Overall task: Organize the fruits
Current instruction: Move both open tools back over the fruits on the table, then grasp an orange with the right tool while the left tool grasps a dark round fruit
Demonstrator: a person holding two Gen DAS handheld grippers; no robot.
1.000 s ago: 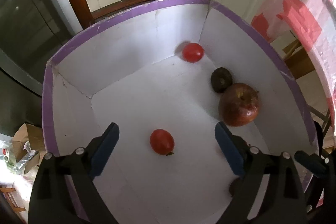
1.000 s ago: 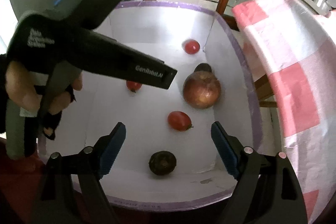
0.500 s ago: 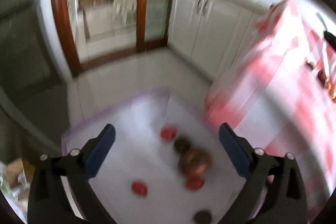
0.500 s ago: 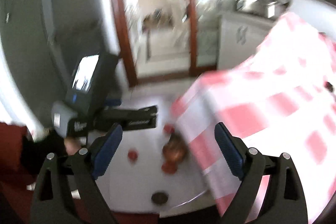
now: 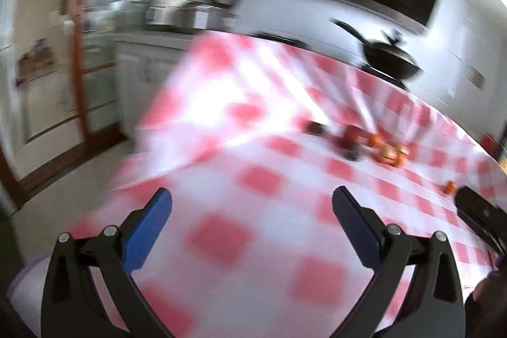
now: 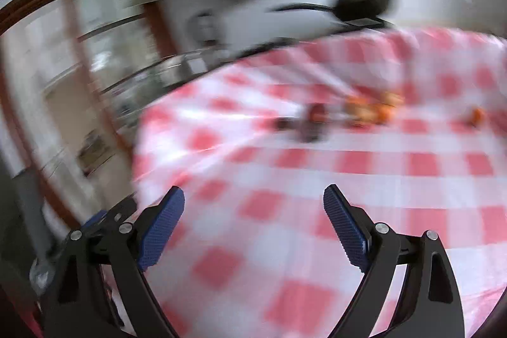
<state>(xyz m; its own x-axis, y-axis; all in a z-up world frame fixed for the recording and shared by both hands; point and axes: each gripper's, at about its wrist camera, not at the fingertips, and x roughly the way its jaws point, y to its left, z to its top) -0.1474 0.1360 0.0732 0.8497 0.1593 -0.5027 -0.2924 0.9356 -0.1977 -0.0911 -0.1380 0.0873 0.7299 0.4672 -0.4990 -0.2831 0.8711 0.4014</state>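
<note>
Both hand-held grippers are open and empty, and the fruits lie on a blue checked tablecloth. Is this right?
Not quite. The tablecloth is red and white checked, not blue; the right wrist view shows it. The left hand-held gripper and right hand-held gripper are open and empty, and the fruits lie on the cloth.

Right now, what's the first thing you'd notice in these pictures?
The big pink-and-white checked tablecloth fills nearly everything. Far across it sits a blurry little bunch of fruit, with one small orange piece off to the right. Up close, both sets of tongs, left and right, are open and empty.
</note>
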